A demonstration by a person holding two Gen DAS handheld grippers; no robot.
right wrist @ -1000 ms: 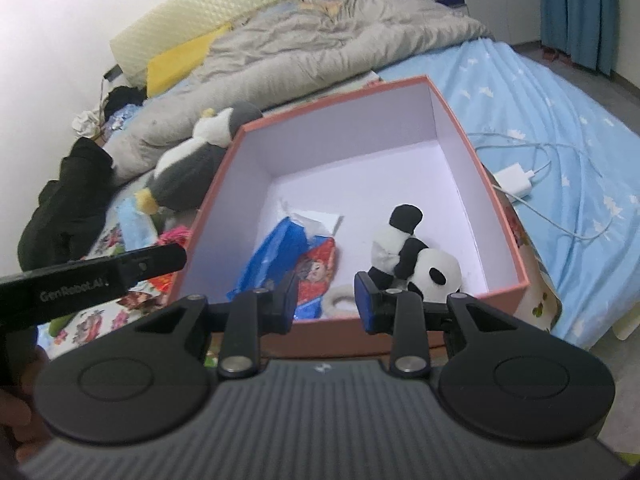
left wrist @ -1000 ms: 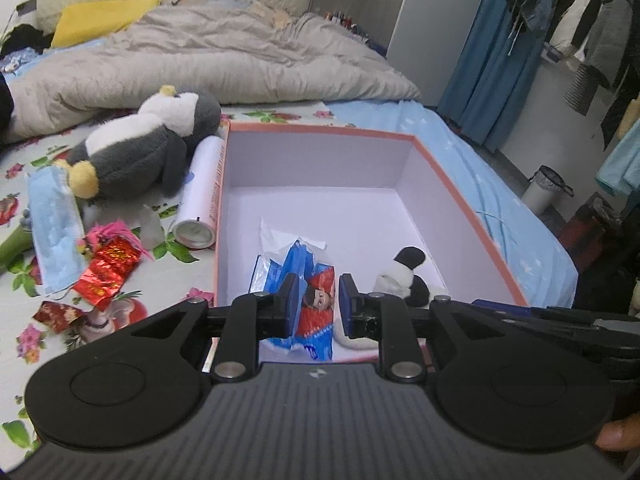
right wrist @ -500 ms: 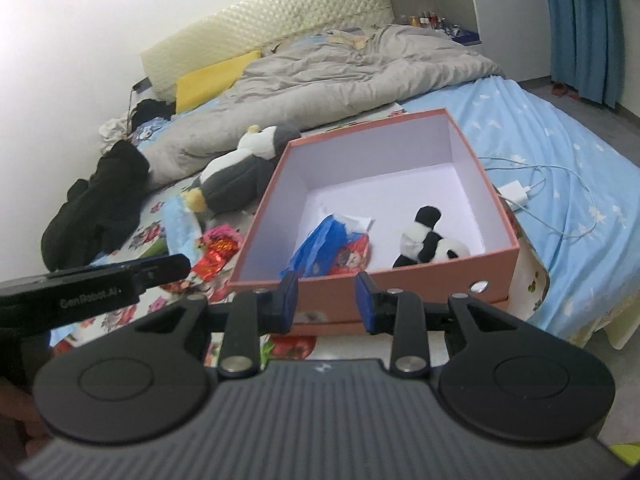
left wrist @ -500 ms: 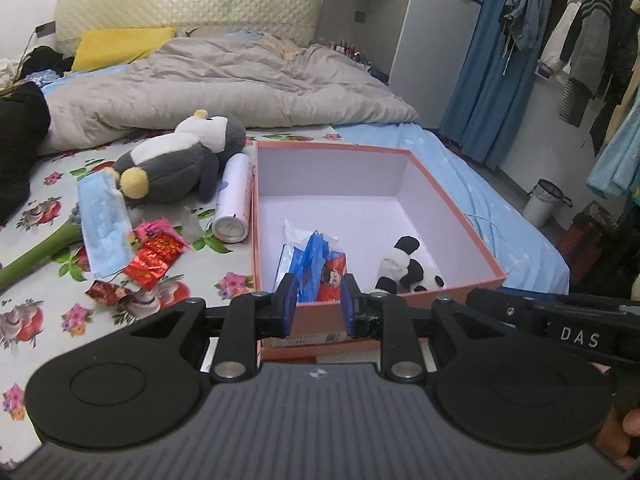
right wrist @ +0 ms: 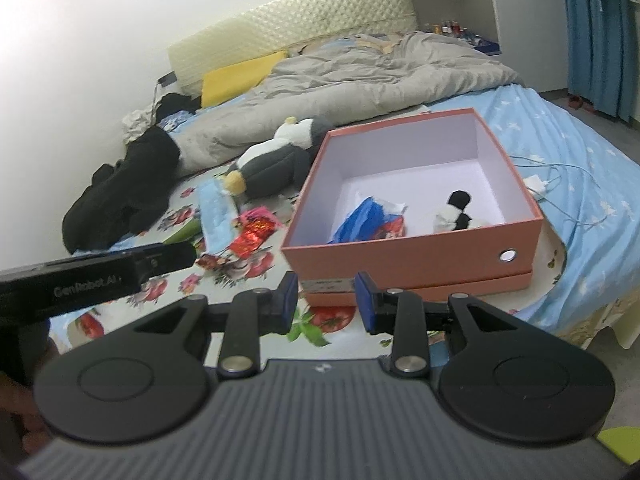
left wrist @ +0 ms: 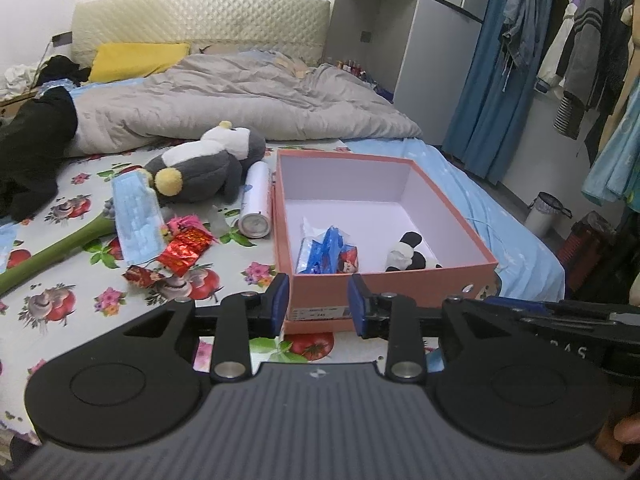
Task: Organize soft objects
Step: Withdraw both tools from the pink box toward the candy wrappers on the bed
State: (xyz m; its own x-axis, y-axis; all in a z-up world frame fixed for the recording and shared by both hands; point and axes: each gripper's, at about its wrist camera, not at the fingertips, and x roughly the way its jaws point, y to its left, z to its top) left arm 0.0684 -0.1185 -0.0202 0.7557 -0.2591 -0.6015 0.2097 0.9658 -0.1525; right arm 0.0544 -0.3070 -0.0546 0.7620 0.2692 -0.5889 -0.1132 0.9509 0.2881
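Note:
A salmon-pink box (left wrist: pixel 392 278) (right wrist: pixel 392 254) sits open on the bed. Inside it lie a small panda plush (left wrist: pixel 410 256) (right wrist: pixel 456 214) and a blue and red packet (left wrist: pixel 326 254) (right wrist: pixel 370 222). A big grey and white penguin plush (left wrist: pixel 204 168) (right wrist: pixel 276 160) lies left of the box, beside a white cylinder (left wrist: pixel 256 204) and a blue face mask (left wrist: pixel 134 216) (right wrist: pixel 218 212). My left gripper (left wrist: pixel 318 306) hangs in front of the box, its jaws opening with nothing between them. My right gripper (right wrist: pixel 326 300) is also before the box, open a little and empty.
Red foil wrappers (left wrist: pixel 182 250) and a green stem (left wrist: pixel 56 248) lie on the flowered sheet. A grey duvet (left wrist: pixel 240 100), a yellow pillow (left wrist: pixel 136 60) and black clothing (right wrist: pixel 120 192) fill the far side. A charger cable (right wrist: pixel 560 172) lies right of the box. A bin (left wrist: pixel 546 212) stands on the floor.
Both grippers have pulled back and up from over the box, so the box now looks smaller and farther. The left jaws have widened. The things in the box have stayed put.

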